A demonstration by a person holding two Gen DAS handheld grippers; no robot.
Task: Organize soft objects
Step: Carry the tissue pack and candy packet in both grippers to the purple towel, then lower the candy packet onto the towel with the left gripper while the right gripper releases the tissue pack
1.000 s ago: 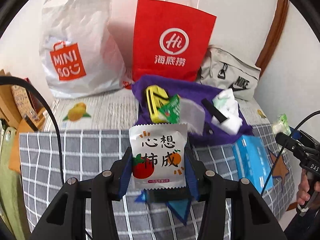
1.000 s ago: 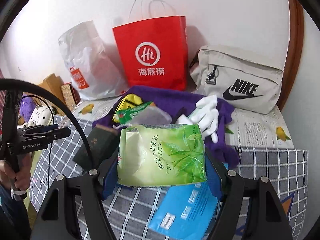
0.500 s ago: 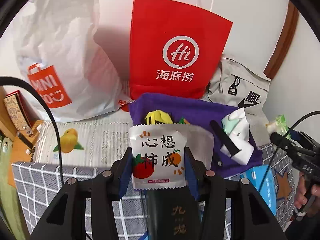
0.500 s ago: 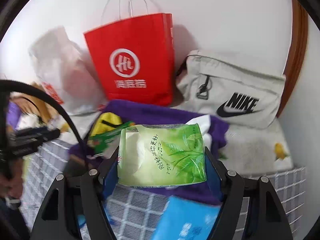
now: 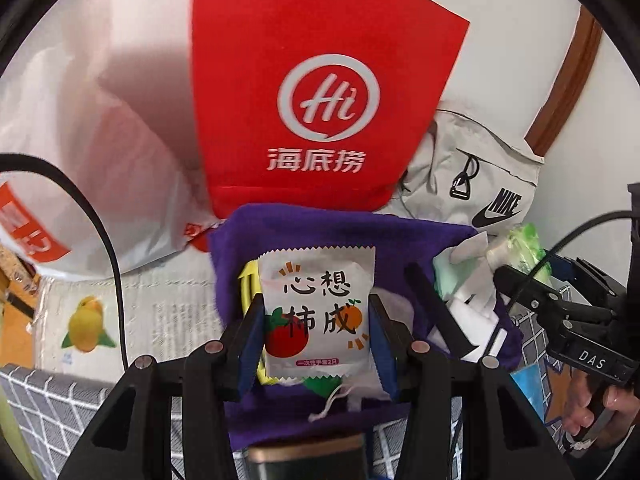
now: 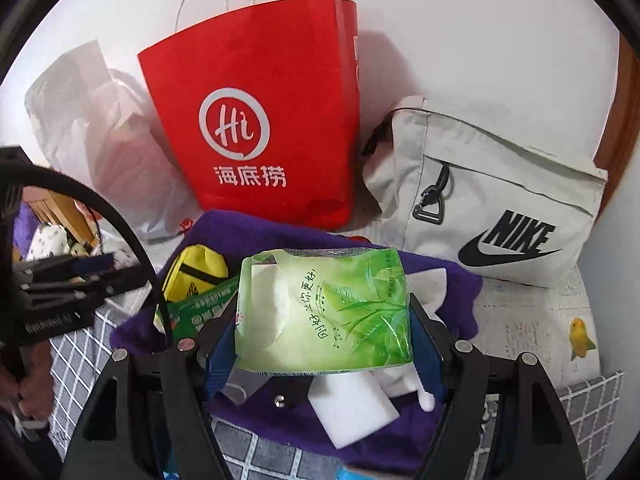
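Left gripper (image 5: pixel 316 320): closed on a white sachet (image 5: pixel 316 312), held above the purple cloth (image 5: pixel 304 232).
Right gripper (image 6: pixel 322 320): clamps a green tissue pack (image 6: pixel 324 308) over the same cloth.
Hidden: yellow pouch (image 6: pixel 198 268) partly covered; white objects behind the pack, perhaps gloves.
Cut off: red paper bag (image 5: pixel 320 92) top.

My left gripper (image 5: pixel 316 320) and right gripper (image 6: pixel 323 320) match: black angular arms, silver screws, blue finger pads (image 5: pixel 251 344), looping black cable (image 5: pixel 100 224), bare-skinned hand (image 5: pixel 596 408).

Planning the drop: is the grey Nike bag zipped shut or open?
Cannot tell. The grey Nike bag lies slumped against the wall; only its front pocket and clip show, not the top opening.
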